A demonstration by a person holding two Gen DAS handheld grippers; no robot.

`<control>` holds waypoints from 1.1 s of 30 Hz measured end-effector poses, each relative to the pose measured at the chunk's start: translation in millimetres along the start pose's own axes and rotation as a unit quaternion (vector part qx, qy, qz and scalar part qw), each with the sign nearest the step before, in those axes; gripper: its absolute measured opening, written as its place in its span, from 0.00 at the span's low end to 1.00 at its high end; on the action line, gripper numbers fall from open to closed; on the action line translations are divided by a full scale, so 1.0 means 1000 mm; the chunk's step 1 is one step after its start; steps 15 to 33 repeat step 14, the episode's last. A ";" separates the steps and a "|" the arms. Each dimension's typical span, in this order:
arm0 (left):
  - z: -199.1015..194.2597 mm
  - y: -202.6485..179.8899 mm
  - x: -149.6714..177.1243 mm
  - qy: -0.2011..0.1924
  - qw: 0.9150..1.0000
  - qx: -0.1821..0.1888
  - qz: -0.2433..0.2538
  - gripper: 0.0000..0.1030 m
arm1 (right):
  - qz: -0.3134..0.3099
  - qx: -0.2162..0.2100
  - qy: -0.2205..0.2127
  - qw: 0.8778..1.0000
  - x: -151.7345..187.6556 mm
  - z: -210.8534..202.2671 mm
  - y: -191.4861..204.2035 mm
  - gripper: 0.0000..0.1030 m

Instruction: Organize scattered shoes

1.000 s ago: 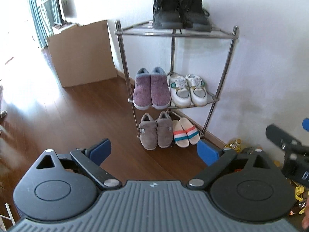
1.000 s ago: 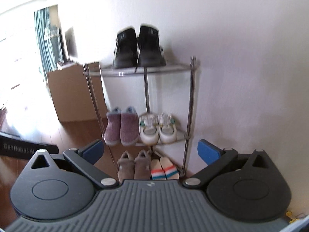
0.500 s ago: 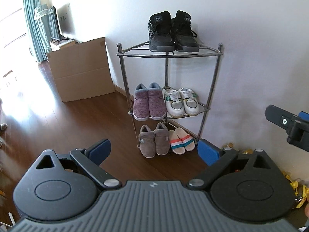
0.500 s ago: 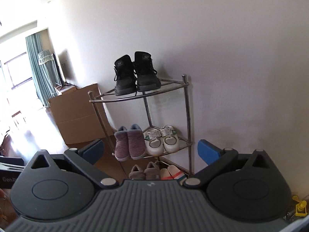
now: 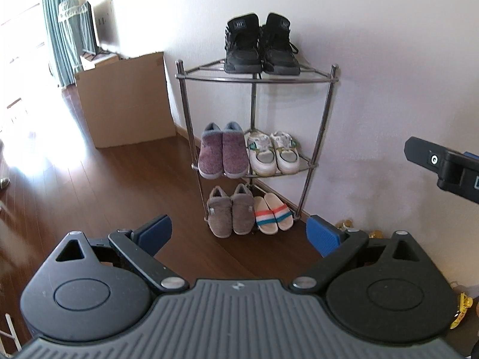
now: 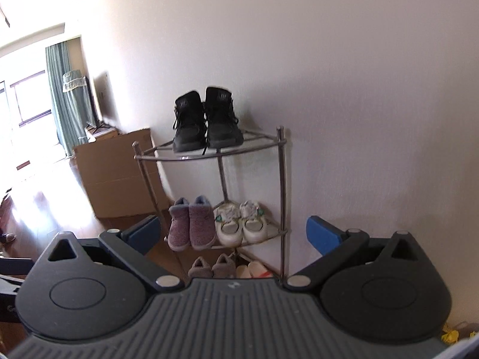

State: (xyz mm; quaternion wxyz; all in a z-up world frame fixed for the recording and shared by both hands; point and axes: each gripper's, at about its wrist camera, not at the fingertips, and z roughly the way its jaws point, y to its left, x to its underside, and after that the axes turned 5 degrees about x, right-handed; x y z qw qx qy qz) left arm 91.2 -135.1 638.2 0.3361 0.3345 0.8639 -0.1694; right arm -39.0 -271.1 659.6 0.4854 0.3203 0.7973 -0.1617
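A chrome corner shoe rack [image 5: 254, 80] [image 6: 209, 156] stands against the white wall. Black sneakers [image 5: 261, 46] [image 6: 206, 121] sit on its top shelf. Purple slippers [image 5: 223, 154] [image 6: 191, 223] and white sneakers [image 5: 272, 152] [image 6: 241, 221] share the middle shelf. Grey slippers [image 5: 230, 211] [image 6: 212, 266] and striped slides [image 5: 273, 213] [image 6: 254, 269] rest at floor level. My left gripper [image 5: 239, 233] is open and holds nothing, well back from the rack. My right gripper [image 6: 233, 232] is open too, with nothing between its fingers; its body [image 5: 443, 164] shows at the right edge of the left wrist view.
A large cardboard box [image 5: 125, 101] [image 6: 119, 173] stands on the dark wood floor [image 5: 104, 191] left of the rack. Green curtains [image 5: 60, 27] hang by a bright window at far left. Small yellow items [image 5: 461, 308] lie on the floor by the wall at right.
Both grippers have drawn back and tilted up from the rack, so the rack looks smaller and more wall shows. No shoe has moved. Both stay open.
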 end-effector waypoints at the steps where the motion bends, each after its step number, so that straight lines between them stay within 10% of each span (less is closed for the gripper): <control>1: 0.003 -0.006 0.002 0.003 1.000 -0.005 0.000 0.95 | -0.001 -0.001 0.003 1.000 0.001 0.002 -0.003 0.99; 33: 0.015 -0.041 -0.005 -0.005 1.000 -0.025 -0.011 0.95 | -0.030 -0.030 0.022 0.999 -0.004 0.028 -0.036 0.99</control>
